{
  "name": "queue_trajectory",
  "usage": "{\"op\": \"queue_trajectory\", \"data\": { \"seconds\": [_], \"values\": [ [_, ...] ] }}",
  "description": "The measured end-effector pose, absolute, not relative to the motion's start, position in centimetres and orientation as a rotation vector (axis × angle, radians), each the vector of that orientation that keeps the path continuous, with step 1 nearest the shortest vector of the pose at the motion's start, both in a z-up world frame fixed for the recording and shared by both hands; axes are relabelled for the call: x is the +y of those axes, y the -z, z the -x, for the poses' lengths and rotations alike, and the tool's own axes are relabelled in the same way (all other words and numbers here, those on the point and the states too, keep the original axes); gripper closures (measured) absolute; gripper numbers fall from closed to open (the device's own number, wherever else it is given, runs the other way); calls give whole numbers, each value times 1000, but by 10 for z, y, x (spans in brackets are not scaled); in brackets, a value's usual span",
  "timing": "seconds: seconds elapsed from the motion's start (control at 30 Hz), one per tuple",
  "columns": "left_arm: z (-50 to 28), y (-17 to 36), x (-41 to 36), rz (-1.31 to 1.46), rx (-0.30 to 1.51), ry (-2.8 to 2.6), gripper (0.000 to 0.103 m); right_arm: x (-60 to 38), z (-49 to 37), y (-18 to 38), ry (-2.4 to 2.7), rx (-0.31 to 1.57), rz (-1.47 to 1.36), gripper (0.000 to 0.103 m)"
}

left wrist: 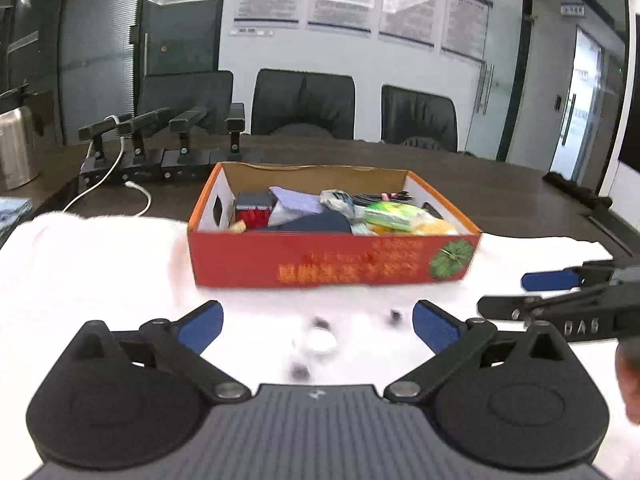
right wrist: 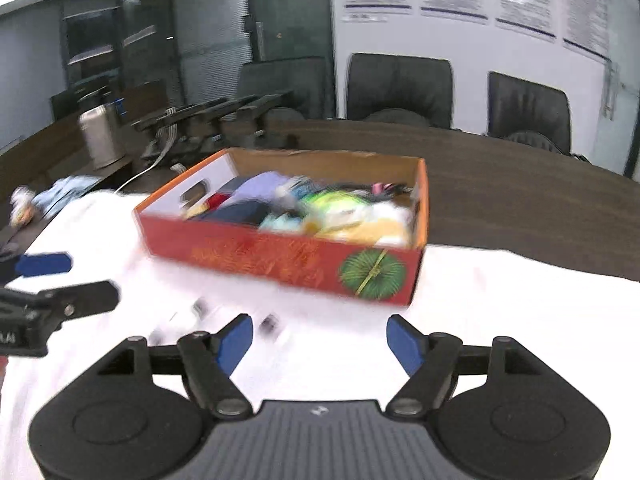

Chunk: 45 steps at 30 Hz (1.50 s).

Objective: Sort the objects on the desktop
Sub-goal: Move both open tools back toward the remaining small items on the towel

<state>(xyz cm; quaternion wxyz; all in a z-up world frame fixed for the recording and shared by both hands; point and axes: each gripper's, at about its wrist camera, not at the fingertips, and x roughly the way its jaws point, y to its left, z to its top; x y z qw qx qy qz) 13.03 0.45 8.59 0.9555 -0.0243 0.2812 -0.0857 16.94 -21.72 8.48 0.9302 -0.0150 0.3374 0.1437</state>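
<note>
A red cardboard box (left wrist: 332, 258) (right wrist: 280, 260) stands on a white cloth (left wrist: 100, 264) (right wrist: 500, 304), filled with several mixed objects such as a green-yellow packet (left wrist: 394, 216) and a purple cloth (left wrist: 296, 202). My left gripper (left wrist: 318, 324) is open and empty in front of the box, above a blurred small white item with dark bits (left wrist: 316, 340). My right gripper (right wrist: 320, 340) is open and empty near the box's front right corner. Each gripper shows in the other's view: the right one (left wrist: 536, 292), the left one (right wrist: 68, 280).
A dark wooden table (left wrist: 500, 196) carries the cloth. Black stands with a white cable (left wrist: 160, 148) sit behind the box at left, beside a metal jug (left wrist: 16, 148). Black chairs (left wrist: 304, 104) line the far side.
</note>
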Motion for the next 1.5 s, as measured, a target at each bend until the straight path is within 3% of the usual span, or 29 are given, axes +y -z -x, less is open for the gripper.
{"op": "queue_trajectory", "data": {
  "seconds": [0.27, 0.63, 1.33, 1.5],
  "values": [
    [-34, -51, 3, 51, 545, 181, 0, -218, -67, -64, -319, 598, 41, 19],
    [20, -10, 10, 46, 608, 129, 0, -232, 21, -14, -275, 672, -87, 16],
    [14, -2, -3, -37, 693, 88, 0, -226, 31, -6, -233, 652, -69, 12],
    [6, -35, 3, -72, 596, 187, 0, -222, 19, -12, -345, 730, 14, 9]
  ]
}}
